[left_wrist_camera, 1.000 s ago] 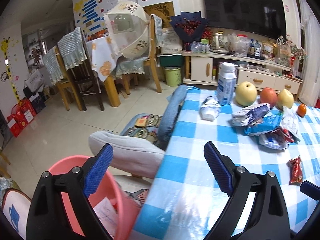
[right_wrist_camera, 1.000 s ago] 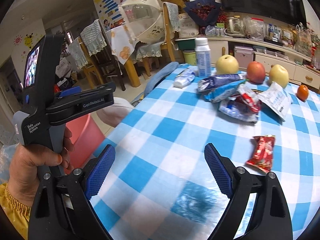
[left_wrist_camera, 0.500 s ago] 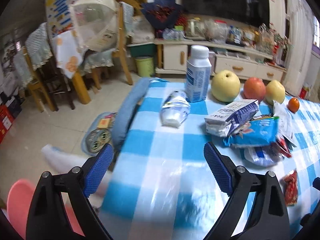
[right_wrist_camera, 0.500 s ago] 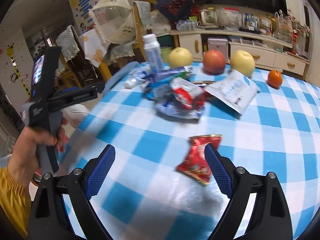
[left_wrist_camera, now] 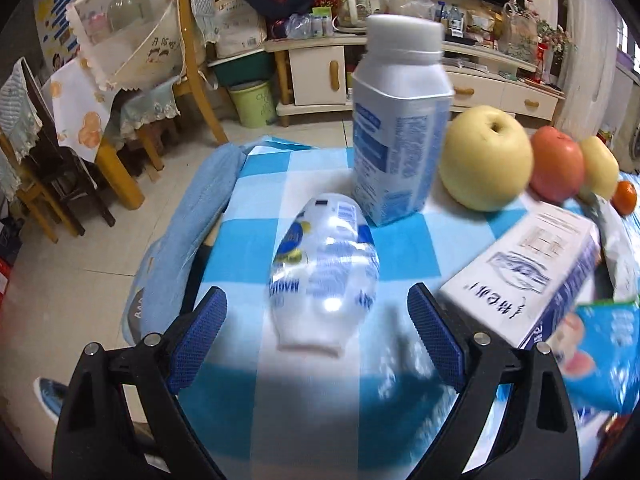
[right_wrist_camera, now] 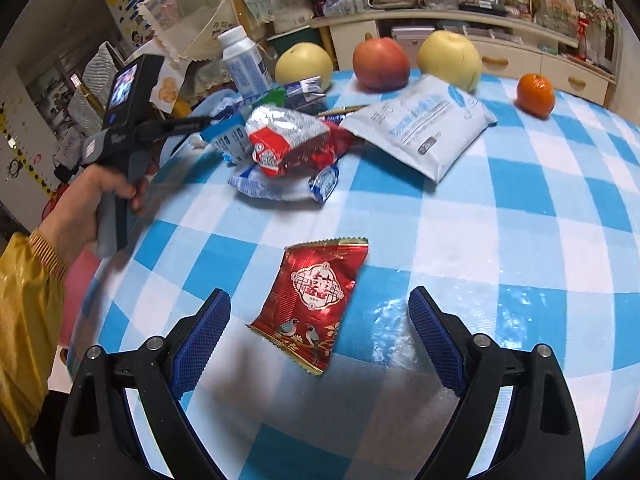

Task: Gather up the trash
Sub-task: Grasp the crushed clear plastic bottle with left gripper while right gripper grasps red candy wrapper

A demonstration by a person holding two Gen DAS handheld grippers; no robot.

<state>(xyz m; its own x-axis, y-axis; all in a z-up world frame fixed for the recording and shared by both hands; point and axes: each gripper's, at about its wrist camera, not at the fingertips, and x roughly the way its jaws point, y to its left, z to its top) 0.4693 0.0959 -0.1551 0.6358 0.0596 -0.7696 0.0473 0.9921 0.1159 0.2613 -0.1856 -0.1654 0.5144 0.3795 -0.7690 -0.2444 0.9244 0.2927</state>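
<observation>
Bottom center of both views, left gripper (left_wrist_camera: 316, 328) and right gripper (right_wrist_camera: 318, 330) gape empty around the crushed plastic bottle (left_wrist_camera: 324, 276) and red snack wrapper (right_wrist_camera: 316, 300); that flat foil could easily slip out.

Right gripper (right_wrist_camera: 318, 332) jaws wide apart, flat red foil snack packet (right_wrist_camera: 314, 300) on blue-white checked tablecloth (right_wrist_camera: 500, 216) between its fingertips.
</observation>
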